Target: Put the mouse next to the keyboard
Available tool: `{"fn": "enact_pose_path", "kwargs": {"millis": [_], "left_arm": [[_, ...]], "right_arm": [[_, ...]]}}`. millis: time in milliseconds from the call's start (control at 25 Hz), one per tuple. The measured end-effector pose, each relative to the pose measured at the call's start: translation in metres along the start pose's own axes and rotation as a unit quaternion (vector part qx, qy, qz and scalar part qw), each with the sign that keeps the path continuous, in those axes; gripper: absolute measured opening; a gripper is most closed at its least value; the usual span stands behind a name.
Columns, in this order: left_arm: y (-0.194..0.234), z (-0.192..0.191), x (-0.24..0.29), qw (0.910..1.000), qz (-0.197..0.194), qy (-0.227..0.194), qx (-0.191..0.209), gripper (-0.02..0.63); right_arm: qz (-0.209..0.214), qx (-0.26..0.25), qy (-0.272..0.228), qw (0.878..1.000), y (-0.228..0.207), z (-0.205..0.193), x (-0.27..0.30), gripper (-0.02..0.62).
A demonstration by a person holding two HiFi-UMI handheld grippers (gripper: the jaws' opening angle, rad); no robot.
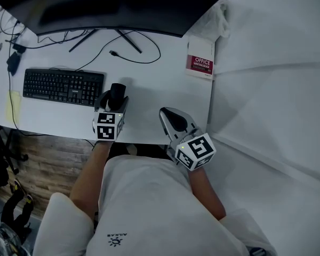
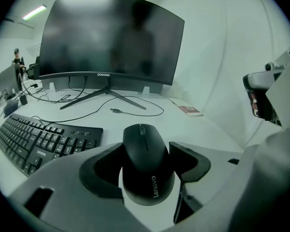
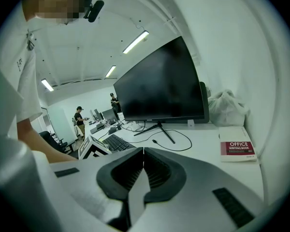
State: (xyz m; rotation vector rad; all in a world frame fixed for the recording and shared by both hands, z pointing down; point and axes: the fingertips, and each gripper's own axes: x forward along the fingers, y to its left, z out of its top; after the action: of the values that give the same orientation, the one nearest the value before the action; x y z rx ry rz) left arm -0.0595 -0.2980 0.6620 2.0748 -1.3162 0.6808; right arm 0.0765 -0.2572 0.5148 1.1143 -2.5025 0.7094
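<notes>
A black Lenovo mouse (image 2: 147, 163) sits between the dark pads of my left gripper (image 2: 146, 149), which is shut on it. In the head view the mouse (image 1: 117, 92) and left gripper (image 1: 113, 102) are just right of the black keyboard (image 1: 63, 86) on the white desk (image 1: 149, 89); I cannot tell whether the mouse touches the desk. The keyboard (image 2: 38, 141) lies close on the left of the jaws. My right gripper (image 1: 169, 115) hovers at the desk's front edge, right of the mouse. Its ribbed pads meet with nothing between them (image 3: 143, 151).
A curved monitor (image 1: 117, 4) stands at the back on a splayed stand, with a loose cable and plug (image 1: 113, 53) in front of it. A red-and-white book (image 1: 200, 63) lies at the right rear beside a white partition (image 1: 272, 89). A yellow note (image 1: 13, 105) lies left of the keyboard.
</notes>
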Motion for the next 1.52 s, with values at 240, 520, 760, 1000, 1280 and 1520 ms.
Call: {"fn": "enact_pose_path", "kwargs": {"millis": [240, 520, 760, 1000, 1280, 1520], "left_arm": [[0.001, -0.001, 0.007, 1.0, 0.005, 0.007, 0.0, 0.305], [0.001, -0.004, 0.013, 0.9998, 0.014, 0.017, -0.001, 0.305], [0.002, -0.007, 0.016, 0.9994, 0.023, 0.028, -0.001, 0.305], [0.004, -0.011, 0.02, 0.9988, 0.032, 0.039, -0.001, 0.305], [0.006, -0.011, 0.023, 0.9987, 0.033, 0.039, -0.003, 0.305], [0.007, -0.012, 0.025, 0.9984, 0.034, 0.045, 0.002, 0.307]], "right_arm": [[-0.005, 0.004, 0.001, 1.0, -0.006, -0.002, 0.0, 0.02], [-0.008, 0.006, 0.001, 1.0, -0.012, -0.004, -0.003, 0.02], [-0.01, 0.008, 0.002, 1.0, -0.015, -0.005, -0.003, 0.018], [-0.012, 0.009, 0.003, 1.0, -0.018, -0.005, -0.004, 0.02], [-0.014, 0.008, 0.0, 1.0, -0.019, -0.005, -0.005, 0.018], [-0.018, 0.009, -0.001, 1.0, -0.02, -0.004, -0.006, 0.018]]}}
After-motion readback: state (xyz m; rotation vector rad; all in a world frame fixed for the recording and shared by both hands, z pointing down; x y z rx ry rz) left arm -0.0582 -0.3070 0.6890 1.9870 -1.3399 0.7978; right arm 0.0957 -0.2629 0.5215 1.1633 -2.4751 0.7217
